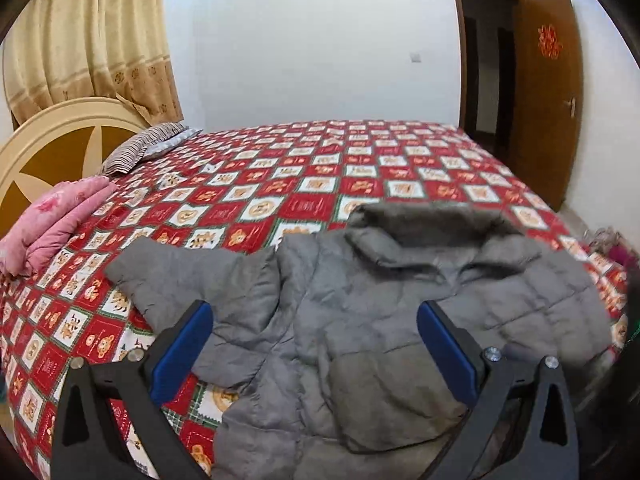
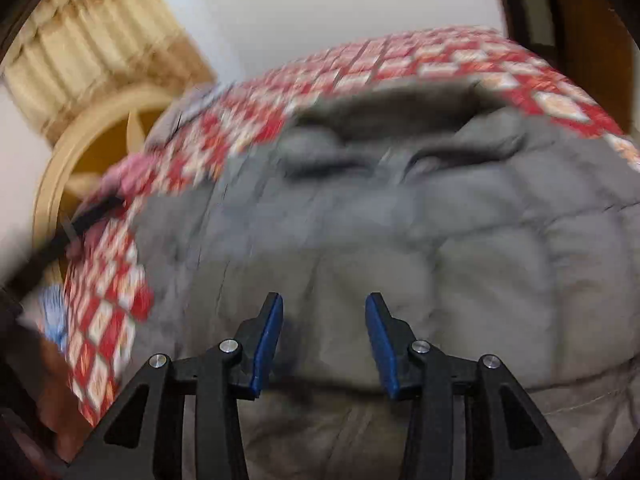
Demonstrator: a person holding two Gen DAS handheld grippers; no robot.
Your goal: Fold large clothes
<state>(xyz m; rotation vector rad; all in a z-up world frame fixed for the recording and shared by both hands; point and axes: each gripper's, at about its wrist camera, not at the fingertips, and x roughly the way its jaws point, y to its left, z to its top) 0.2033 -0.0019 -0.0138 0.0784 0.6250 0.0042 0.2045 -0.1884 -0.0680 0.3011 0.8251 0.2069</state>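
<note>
A grey padded jacket [image 1: 360, 300] with a furry collar lies spread on the red checked bedspread [image 1: 280, 184], one sleeve [image 1: 168, 268] stretched to the left. My left gripper [image 1: 316, 312] hovers above the jacket's lower part, wide open, with nothing between its blue pads. The right wrist view is blurred. There the same jacket [image 2: 400, 220] fills the picture, and my right gripper [image 2: 324, 300] hangs just over its puffy body, partly open. No cloth is pinched between its fingers.
Folded pink bedding [image 1: 60, 220] and a striped pillow [image 1: 140, 148] lie by the round headboard [image 1: 52, 136] at the left. Curtains [image 1: 92, 40] hang behind. A brown door [image 1: 548, 92] stands open at the right. Bare bedspread stretches beyond the jacket's collar.
</note>
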